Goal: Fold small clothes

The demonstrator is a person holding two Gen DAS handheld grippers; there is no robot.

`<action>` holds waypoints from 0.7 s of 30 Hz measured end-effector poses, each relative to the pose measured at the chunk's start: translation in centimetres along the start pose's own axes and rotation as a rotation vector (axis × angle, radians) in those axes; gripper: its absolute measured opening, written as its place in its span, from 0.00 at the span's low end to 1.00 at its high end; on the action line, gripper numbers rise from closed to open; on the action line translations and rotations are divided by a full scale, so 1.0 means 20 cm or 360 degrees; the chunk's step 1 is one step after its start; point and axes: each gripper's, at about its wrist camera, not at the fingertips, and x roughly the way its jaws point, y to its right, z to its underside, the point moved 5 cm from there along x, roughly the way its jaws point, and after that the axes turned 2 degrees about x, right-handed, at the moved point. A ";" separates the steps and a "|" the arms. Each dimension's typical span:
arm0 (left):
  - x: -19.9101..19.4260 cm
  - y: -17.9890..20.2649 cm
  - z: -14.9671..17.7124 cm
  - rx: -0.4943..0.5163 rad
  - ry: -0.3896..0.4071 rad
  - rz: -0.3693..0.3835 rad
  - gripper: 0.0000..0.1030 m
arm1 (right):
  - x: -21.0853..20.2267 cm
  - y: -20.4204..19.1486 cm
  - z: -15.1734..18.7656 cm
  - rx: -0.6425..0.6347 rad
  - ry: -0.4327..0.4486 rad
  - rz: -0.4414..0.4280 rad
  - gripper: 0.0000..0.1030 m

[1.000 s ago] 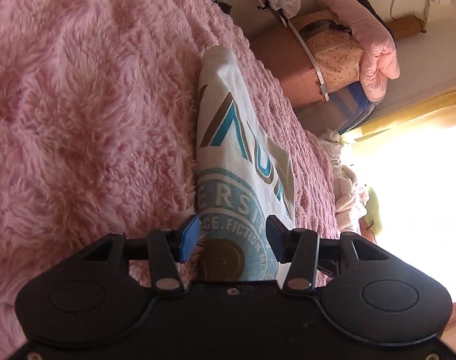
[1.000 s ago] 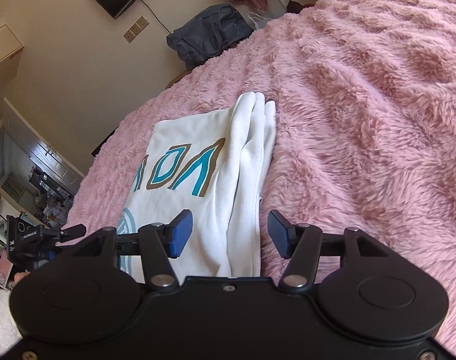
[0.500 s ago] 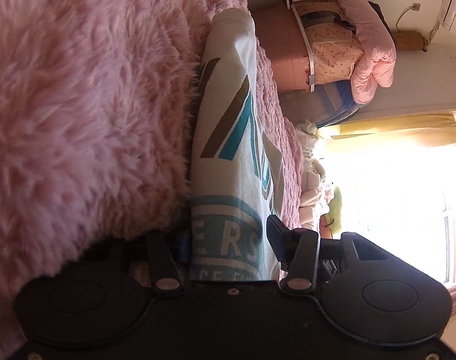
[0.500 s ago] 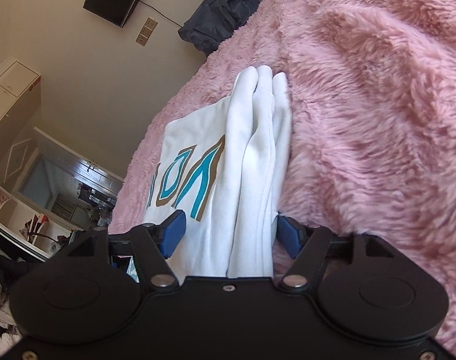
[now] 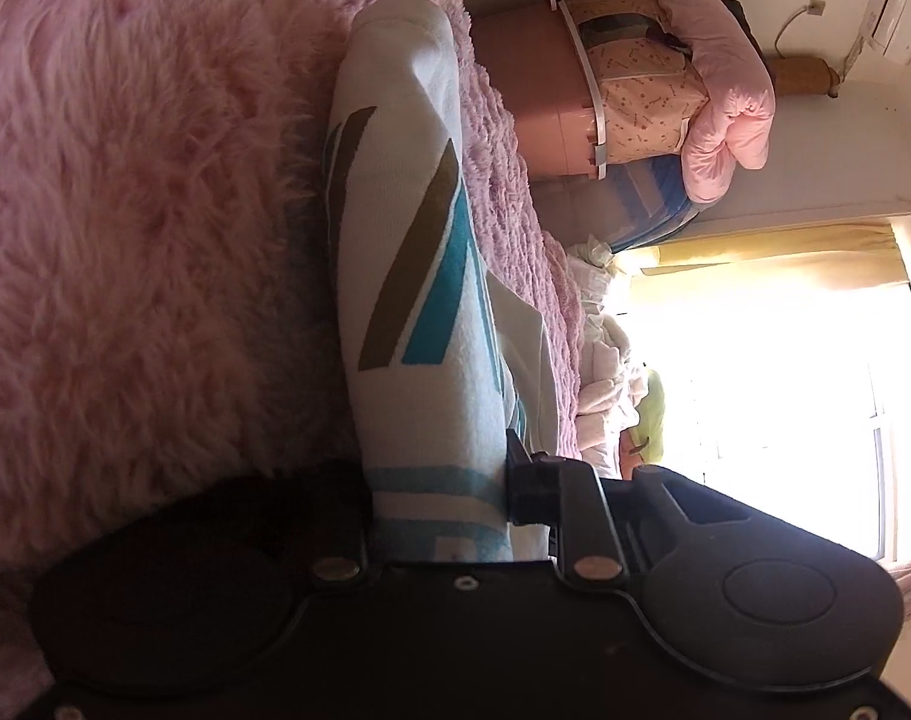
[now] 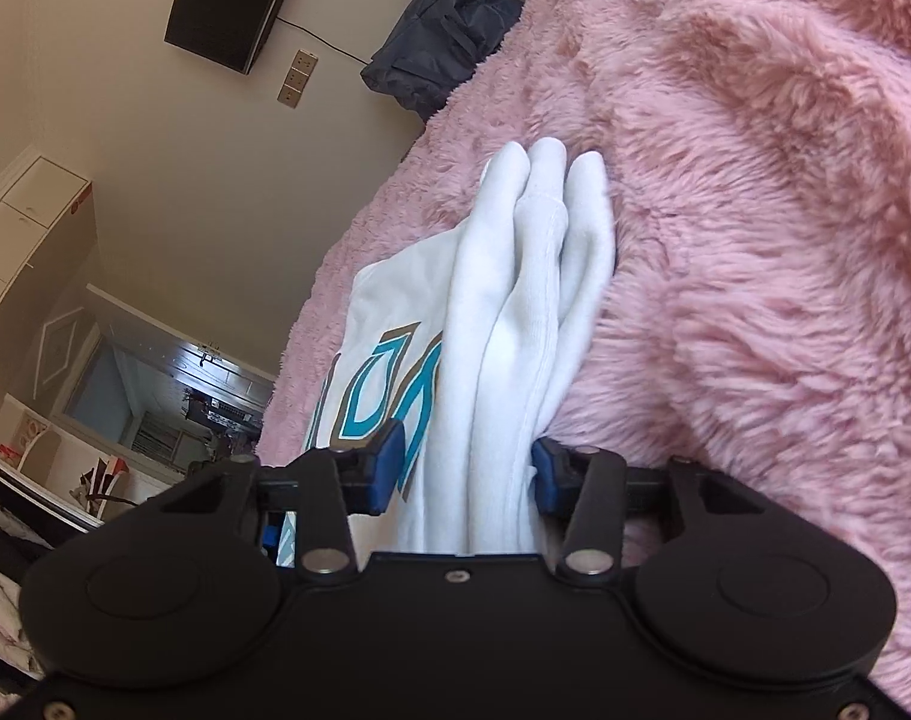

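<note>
Both grippers (image 5: 437,480) (image 6: 464,474) low, closing on shirt (image 6: 497,324)

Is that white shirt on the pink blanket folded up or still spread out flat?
Folded. The white shirt lies in a narrow stack with rounded layers bunched along one edge on the pink blanket.

Left gripper (image 5: 437,498), right gripper (image 6: 464,474) — fingers (image 6: 386,468) closing

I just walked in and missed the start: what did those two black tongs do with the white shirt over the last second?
Both slid in along the folded white sweatshirt. The left tongs and the right tongs, open a second ago, are closing with an edge of it between their jaws. The sweatshirt itself lies where it did on the pink furry blanket, print facing up.
</note>
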 end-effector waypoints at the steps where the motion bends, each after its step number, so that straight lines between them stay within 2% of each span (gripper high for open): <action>1: 0.00 0.02 0.00 0.0008 0.0003 0.0004 0.22 | -0.01 -0.01 -0.01 0.0010 0.0006 0.0009 0.38; 5: -0.05 0.10 -0.02 0.0049 0.0042 0.0022 0.21 | -0.05 -0.14 -0.04 -0.0011 0.0034 -0.0028 0.38; 10: -0.19 0.22 -0.03 0.0130 0.0105 0.0042 0.21 | -0.02 -0.30 -0.05 -0.0031 0.0043 0.0017 0.34; 17: -0.59 0.44 -0.02 0.0274 0.0199 -0.0017 0.21 | 0.06 -0.59 -0.01 -0.0081 0.0019 -0.0111 0.32; 21: -0.86 0.49 0.03 0.0317 0.0262 -0.0047 0.21 | 0.13 -0.77 0.06 -0.0123 -0.0024 -0.0189 0.32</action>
